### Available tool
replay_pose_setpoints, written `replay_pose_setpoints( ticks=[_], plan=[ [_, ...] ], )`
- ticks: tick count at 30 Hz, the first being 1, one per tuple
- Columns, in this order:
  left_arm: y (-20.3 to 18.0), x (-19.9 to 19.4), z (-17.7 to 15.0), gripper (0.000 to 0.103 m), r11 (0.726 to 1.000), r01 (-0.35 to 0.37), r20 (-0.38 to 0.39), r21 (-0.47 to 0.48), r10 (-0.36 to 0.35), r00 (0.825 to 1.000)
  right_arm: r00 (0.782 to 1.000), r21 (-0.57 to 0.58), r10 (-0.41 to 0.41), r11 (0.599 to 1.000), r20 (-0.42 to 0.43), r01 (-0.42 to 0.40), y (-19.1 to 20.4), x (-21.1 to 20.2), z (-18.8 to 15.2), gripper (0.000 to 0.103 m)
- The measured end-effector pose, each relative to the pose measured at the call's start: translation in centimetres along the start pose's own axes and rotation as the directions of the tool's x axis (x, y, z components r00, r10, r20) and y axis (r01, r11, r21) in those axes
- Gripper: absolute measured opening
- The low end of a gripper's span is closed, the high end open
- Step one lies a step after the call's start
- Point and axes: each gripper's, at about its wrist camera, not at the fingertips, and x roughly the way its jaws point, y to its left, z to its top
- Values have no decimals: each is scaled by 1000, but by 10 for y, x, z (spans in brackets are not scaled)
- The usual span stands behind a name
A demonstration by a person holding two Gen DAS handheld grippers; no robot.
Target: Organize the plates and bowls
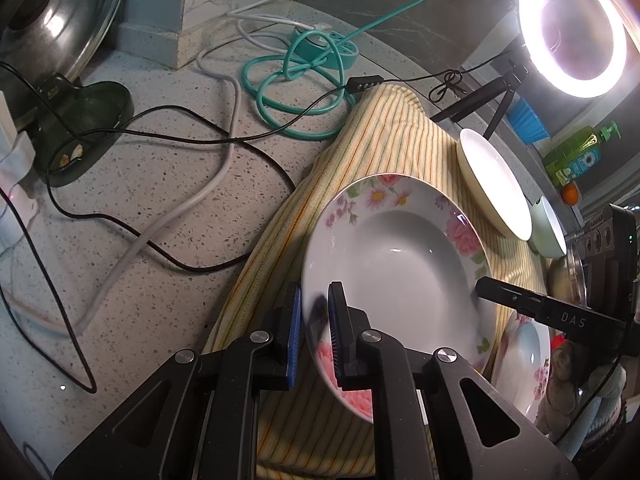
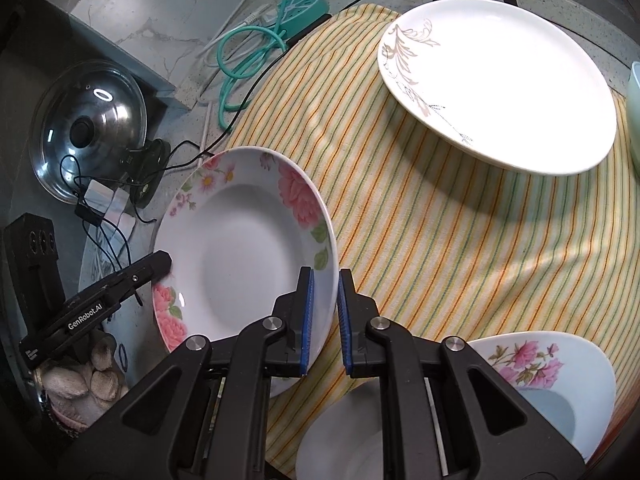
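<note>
A deep plate with pink flowers on its rim (image 1: 400,264) (image 2: 248,264) hangs tilted over the striped cloth (image 1: 380,136) (image 2: 440,260), held from both sides. My left gripper (image 1: 314,292) (image 2: 162,262) is shut on its left rim. My right gripper (image 2: 325,276) (image 1: 484,286) is shut on the opposite rim. Farther back on the cloth lies a large white plate with a grey leaf pattern (image 1: 492,184) (image 2: 500,88). A second floral plate (image 1: 528,364) (image 2: 560,380) and a plain white bowl (image 2: 344,432) sit near me, partly hidden by the grippers.
A pale green bowl (image 1: 550,228) (image 2: 634,112) stands at the cloth's right edge. On the speckled counter are a glass pot lid (image 1: 60,20) (image 2: 88,128), a teal power strip with coiled cable (image 1: 320,44), black and white cords, a ring light (image 1: 572,28) and a green soap bottle (image 1: 580,152).
</note>
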Motion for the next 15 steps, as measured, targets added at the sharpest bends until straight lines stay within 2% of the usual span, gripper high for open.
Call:
replay_pose_setpoints(
  ticks=[15],
  plan=[
    [-5,-12,5,11,1000,23,25,4,-23,999,999,33,39,999,28,-40,-5,-16,-6,12]
  ],
)
